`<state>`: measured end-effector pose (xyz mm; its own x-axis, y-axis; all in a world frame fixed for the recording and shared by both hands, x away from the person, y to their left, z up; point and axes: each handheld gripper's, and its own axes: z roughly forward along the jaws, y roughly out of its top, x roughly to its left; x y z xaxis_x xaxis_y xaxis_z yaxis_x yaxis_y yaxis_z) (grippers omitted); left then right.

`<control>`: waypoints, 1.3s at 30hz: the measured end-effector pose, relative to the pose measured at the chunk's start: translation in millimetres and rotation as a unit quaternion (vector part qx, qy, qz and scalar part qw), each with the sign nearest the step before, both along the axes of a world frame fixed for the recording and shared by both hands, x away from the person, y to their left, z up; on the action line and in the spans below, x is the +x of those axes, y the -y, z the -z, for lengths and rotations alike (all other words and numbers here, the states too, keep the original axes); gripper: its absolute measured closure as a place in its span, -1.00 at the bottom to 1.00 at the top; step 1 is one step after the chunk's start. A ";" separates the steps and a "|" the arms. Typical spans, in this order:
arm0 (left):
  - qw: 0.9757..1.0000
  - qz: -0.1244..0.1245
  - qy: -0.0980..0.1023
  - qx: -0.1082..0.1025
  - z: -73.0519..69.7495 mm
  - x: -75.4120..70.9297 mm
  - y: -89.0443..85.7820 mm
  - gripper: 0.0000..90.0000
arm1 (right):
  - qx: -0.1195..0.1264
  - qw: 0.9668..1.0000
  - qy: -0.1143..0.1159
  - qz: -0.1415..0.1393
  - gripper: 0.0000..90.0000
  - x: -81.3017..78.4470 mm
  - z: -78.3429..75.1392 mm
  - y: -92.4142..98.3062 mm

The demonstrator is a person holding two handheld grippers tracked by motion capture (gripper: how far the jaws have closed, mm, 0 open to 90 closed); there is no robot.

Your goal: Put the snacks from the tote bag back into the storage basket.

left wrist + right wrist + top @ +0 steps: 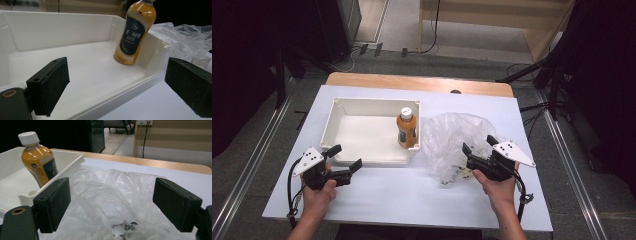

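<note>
Orange drink in plastic bottle (407,129), white screw cap, dark label with round emblem and pale characters too small to read. Bottle upright at right end of white moulded plastic tray (343,111), smooth walls, rounded corners. Crinkled clear plastic bag (451,140) just right of tray on white tabletop (412,195), small dark bits inside. Right gripper (475,145) at bag's near edge, black padded jaws spread wide, nothing held. Left gripper (345,155) at tray's near rim, jaws likewise parted, empty.
</note>
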<state>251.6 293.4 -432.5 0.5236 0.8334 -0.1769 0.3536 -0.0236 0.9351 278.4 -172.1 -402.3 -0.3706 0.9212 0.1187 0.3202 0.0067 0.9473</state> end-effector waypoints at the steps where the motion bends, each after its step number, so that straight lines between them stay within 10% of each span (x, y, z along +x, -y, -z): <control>1: 1.000 0.001 0.000 0.000 0.0 -0.1 0.1 -0.88 | 0.001 1.000 -0.001 0.004 -0.65 -0.5 0.1 2.6; 39: 1.000 -0.018 0.004 -0.021 -1.6 5.7 -12.1 -0.88 | -0.004 0.999 -0.013 0.052 -0.64 -34.8 38.7 73.4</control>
